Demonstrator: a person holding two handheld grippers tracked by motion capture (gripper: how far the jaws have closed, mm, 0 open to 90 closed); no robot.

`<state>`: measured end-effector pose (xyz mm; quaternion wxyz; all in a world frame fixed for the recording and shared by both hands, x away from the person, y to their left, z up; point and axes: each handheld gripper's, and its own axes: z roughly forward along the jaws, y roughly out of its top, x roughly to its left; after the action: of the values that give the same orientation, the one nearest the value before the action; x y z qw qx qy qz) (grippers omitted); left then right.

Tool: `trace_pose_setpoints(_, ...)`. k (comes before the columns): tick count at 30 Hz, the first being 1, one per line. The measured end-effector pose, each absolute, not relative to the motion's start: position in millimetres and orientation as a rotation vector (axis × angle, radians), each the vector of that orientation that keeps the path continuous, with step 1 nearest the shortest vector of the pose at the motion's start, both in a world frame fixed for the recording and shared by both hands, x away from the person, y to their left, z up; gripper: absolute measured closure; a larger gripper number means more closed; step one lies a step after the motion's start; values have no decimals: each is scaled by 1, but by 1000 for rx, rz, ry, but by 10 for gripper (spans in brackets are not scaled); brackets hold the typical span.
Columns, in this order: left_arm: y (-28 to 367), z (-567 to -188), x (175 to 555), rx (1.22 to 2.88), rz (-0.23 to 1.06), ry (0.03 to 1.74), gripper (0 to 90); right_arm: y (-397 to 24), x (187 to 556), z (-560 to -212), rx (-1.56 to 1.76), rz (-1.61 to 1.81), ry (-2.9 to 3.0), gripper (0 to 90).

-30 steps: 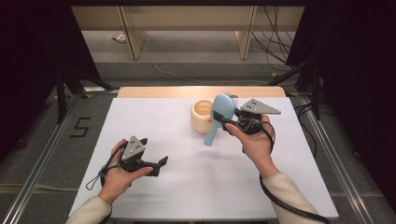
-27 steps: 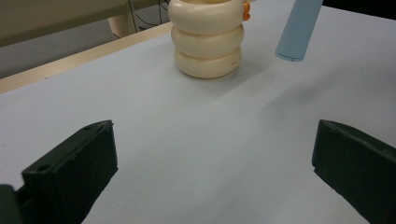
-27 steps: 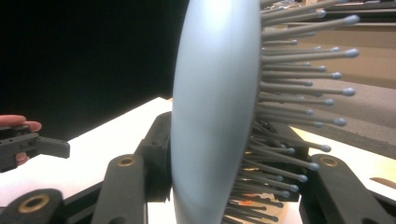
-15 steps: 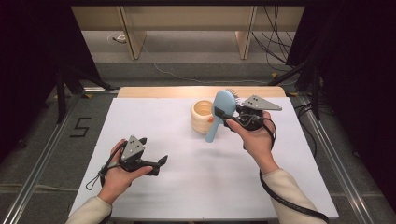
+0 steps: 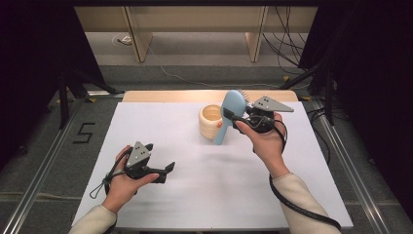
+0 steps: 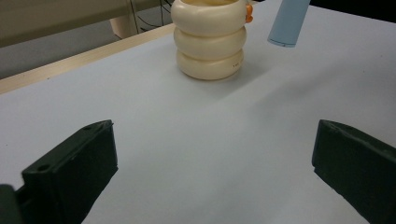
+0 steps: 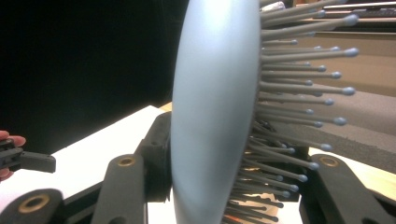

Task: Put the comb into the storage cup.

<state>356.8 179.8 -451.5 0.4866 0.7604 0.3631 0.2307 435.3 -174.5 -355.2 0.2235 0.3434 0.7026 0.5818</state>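
In the right gripper view the hairbrush (image 7: 212,116) is very close and blurred, and its top and handle are cut off by the picture's edges. In the left gripper view the cup (image 6: 210,39) loses its rim at the top edge, and the inside of it is hidden.

Lab — railed test table (image 5: 146,122), cables (image 5: 287,29)

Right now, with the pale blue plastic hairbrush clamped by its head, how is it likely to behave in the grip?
The pale blue plastic hairbrush looks rigid. Its handle hangs straight, without sagging. The right gripper presses one pad on the smooth curved back, which may slip, and the other among bristles, which probably flex, so the brush could pivot.
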Motion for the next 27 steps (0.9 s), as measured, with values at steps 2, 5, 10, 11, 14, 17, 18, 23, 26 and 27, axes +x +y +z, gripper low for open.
trace_pose_setpoints(2, 180, -452, 357, 1850, 561, 883, 0, -174, 436, -354, 946, 1609, 1937, 517)
trace_pose_setpoints(5, 180, -451, 357, 1848, 560, 885, 0, -174, 437, -353, 950, 1613, 1930, 518)
trace_pose_setpoints(10, 180, -451, 357, 1845, 562, 885, 0, -172, 439, -349, 948, 1618, 1928, 517)
trace_pose_setpoints(11, 180, -451, 357, 1845, 562, 886, 0, -172, 439, -349, 945, 1620, 1927, 517)
trace_pose_setpoints(14, 180, -451, 357, 1845, 562, 885, 0, -171, 440, -347, 941, 1617, 1926, 518)
trace_pose_setpoints(17, 180, -451, 357, 1843, 561, 887, 0, -170, 441, -345, 941, 1618, 1926, 518)
trace_pose_setpoints(18, 180, -451, 357, 1842, 562, 887, 0, -170, 442, -344, 944, 1616, 1927, 517)
trace_pose_setpoints(23, 180, -451, 357, 1842, 561, 886, 0, -170, 443, -340, 943, 1621, 1913, 518)
trace_pose_setpoints(26, 180, -451, 357, 1843, 561, 885, 0, -170, 445, -339, 942, 1623, 1910, 518)
trace_pose_setpoints(27, 180, -451, 357, 1844, 561, 884, 0, -170, 445, -339, 940, 1625, 1908, 518)
